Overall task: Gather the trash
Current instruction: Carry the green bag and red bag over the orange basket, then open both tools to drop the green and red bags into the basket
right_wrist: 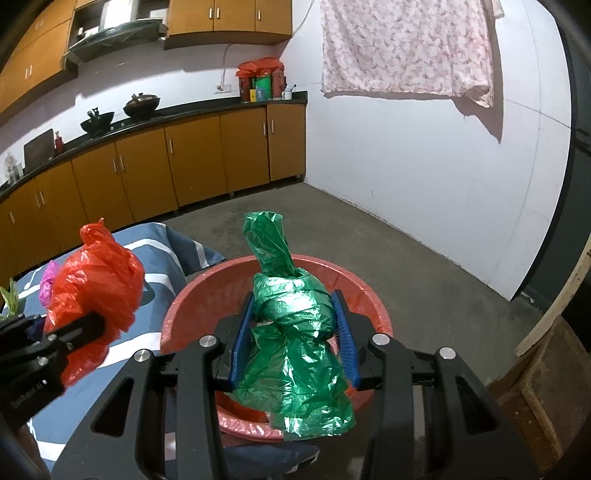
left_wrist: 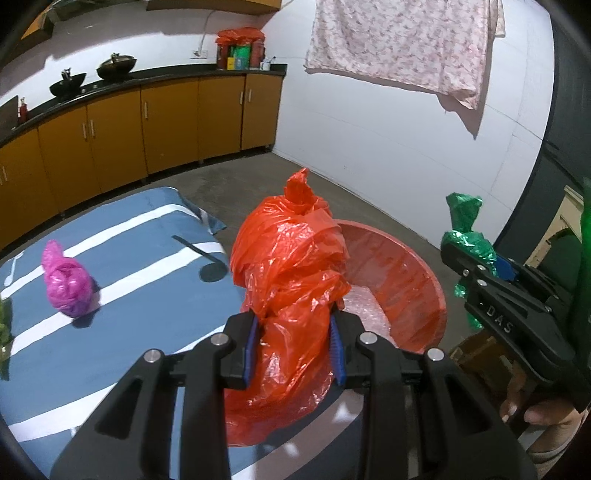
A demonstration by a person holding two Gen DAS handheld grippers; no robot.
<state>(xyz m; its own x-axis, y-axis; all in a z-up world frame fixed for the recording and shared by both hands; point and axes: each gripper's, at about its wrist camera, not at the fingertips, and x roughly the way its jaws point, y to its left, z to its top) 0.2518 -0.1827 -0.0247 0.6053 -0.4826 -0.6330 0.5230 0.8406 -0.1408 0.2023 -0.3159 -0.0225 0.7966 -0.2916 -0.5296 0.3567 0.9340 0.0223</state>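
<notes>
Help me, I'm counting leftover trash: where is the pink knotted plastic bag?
In the left wrist view, the pink knotted plastic bag lies at left on the blue striped cloth.

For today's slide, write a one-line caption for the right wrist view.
Right gripper clamps a green bag above the red basin; left gripper holds a red bag.

place: home kitchen | signs: orange cabinets (right_wrist: 192,162), woks (right_wrist: 142,103) on dark counter (right_wrist: 207,110), range hood (right_wrist: 118,31)
</notes>
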